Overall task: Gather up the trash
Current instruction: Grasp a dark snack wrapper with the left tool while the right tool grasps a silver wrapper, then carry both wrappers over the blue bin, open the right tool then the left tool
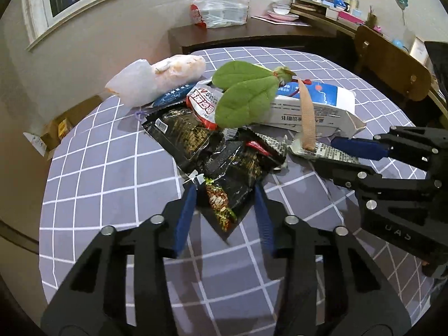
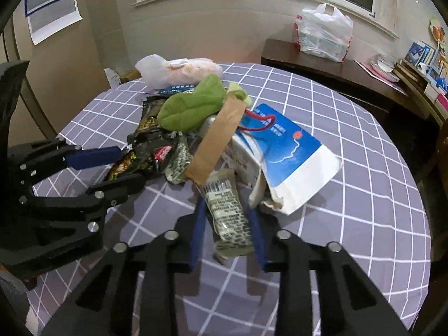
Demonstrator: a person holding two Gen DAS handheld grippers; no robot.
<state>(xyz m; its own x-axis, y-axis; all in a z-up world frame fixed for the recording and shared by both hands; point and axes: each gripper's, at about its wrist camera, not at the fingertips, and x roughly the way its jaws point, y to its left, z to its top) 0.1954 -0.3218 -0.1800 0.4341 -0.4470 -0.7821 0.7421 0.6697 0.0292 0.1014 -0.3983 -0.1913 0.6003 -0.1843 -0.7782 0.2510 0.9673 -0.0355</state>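
**Both grippers closing on wrappers at the trash pile**

Trash pile sitting heaped near the middle of the round counter [image 1: 92,168], which is wearing a purple cloth with a white grid. Nearest edge of the heap: a black snack wrapper [image 1: 224,173] with a green-and-red printed end, lying flat and pointing toward the left wrist camera. Left gripper [image 1: 224,193] is bracketing that wrapper, blue pads lying along both its edges and appearing to pinch it.

Right gripper [image 2: 225,210] is doing the same to a silvery printed sachet [image 2: 226,210]; sachet is running lengthwise between the two blue fingers, which are pressing on its sides. In the left wrist view this gripper is reaching in from the right, low over the cloth.

Working outward: a tan strip of tape [image 2: 215,142] is draping over the sachet's far end. Just beside it, a white-and-blue carton [image 2: 291,162], crushed and torn open, is lying on its side with a red cord [image 2: 260,120] across it. Two green plush leaves [image 1: 240,95] are resting on top of the heap. A red-and-white packet [image 1: 201,103] is tucked under the leaves. At the far edge, a white plastic bag [image 1: 151,78] with something pale orange inside.

Off the counter: dark sideboard [image 1: 252,33] against the wall, carrying a full white carrier bag [image 1: 224,5]
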